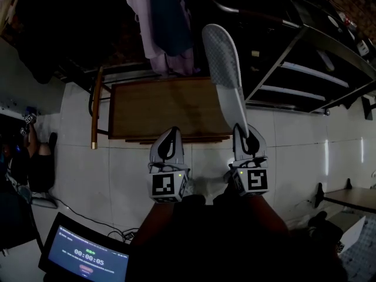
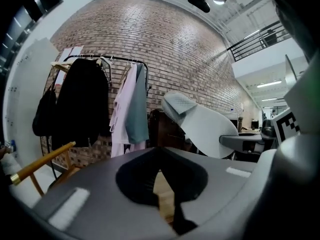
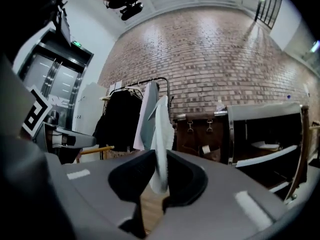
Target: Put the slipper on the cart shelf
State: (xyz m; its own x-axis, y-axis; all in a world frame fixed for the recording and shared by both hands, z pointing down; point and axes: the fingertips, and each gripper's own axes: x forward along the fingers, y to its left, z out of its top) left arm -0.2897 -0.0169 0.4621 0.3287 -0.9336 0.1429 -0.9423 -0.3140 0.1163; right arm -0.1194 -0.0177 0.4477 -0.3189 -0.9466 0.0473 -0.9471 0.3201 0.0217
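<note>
So the slipper (image 1: 226,69) is up in the air, clamped at its narrow end by the right gripper (image 1: 244,133), whose jaws are squeezed tight on it. It sticks out toward the top middle of the head view. It's pale grey and flat, with a smooth sole and a dotted, grippy-looking patch at the rounded far end. In the right gripper view you see it edge-on, thin as a board.

The left gripper (image 1: 169,133) sits just beside it at centre frame, with its jaws pressed together and nothing in them.

Below both is a low wooden table (image 1: 170,107) with a plain brown matte top. The floor (image 1: 117,175) is pale glossy tile. The cart (image 1: 305,69) fills the upper right, a black metal frame with slanted-looking shelves.

A clothes rack (image 2: 95,64) hung with dark, pink and grey-blue garments stands in front of a red brick wall (image 2: 175,49). A lit screen (image 1: 88,254) sits in the lower left corner.
</note>
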